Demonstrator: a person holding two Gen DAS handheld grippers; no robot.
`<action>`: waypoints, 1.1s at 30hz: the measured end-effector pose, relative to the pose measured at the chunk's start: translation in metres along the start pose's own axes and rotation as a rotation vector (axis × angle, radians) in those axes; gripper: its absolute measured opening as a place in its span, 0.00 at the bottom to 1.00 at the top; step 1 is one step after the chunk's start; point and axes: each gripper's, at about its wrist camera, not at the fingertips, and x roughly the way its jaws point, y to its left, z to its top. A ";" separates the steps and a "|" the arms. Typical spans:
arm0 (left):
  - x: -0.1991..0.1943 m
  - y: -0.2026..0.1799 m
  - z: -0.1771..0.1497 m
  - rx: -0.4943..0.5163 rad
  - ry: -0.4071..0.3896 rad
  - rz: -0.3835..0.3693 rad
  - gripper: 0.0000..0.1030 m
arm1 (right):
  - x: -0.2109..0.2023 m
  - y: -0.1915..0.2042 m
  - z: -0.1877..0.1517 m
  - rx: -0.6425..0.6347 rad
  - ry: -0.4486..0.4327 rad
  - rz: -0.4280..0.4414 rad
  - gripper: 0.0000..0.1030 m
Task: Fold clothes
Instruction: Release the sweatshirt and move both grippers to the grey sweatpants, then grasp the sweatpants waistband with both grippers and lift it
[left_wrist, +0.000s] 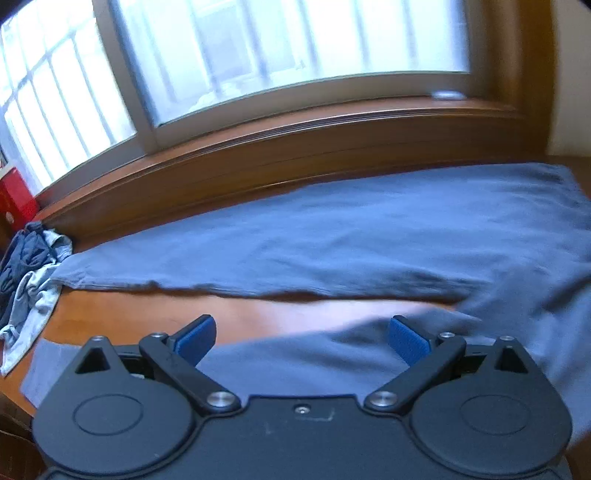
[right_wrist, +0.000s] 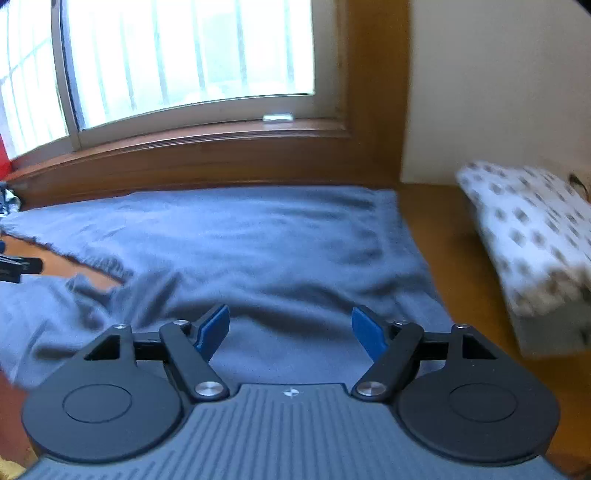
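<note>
- A pair of grey-blue trousers (left_wrist: 332, 236) lies spread flat on a wooden surface (left_wrist: 258, 314) below a window (left_wrist: 258, 55), the waist end toward the right and the legs running off to the left.
- The left gripper (left_wrist: 302, 339) hangs over the nearer trouser leg with its jaws wide apart and nothing between the blue pads (left_wrist: 195, 339).
- The right gripper (right_wrist: 290, 332) sits over the waist part of the trousers (right_wrist: 258, 240), its jaws likewise spread and empty.
- Only the left wrist view shows the split between the two legs, with a strip of bare wood between them, and the far leg's hem at the left.
- Only that view also takes in a crumpled heap of clothes (left_wrist: 29, 277) (dark and pale grey pieces mixed) just beside the far leg's hem, and a red box (left_wrist: 14, 199) at the window ledge behind it.
- Only the right wrist view shows the straight waist edge of the trousers at the right, and beyond it, apart on the bare wood, a white patterned cloth (right_wrist: 532, 236) folded into a thick block.
- At the left edge of the right wrist view a black part of the other gripper (right_wrist: 20, 267) pokes in over the wood.
- Both views are somewhat blurred, so fabric details such as pockets or seams cannot be made out.
</note>
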 end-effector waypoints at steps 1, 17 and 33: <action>-0.008 -0.012 -0.005 0.009 -0.005 -0.007 0.97 | -0.007 -0.008 -0.007 0.000 -0.002 -0.003 0.75; -0.046 -0.122 -0.058 0.139 0.092 -0.047 0.97 | -0.017 -0.105 -0.060 0.154 0.040 -0.078 0.76; -0.055 -0.136 -0.082 0.137 0.079 -0.037 0.97 | 0.020 -0.107 -0.058 0.315 0.036 -0.014 0.22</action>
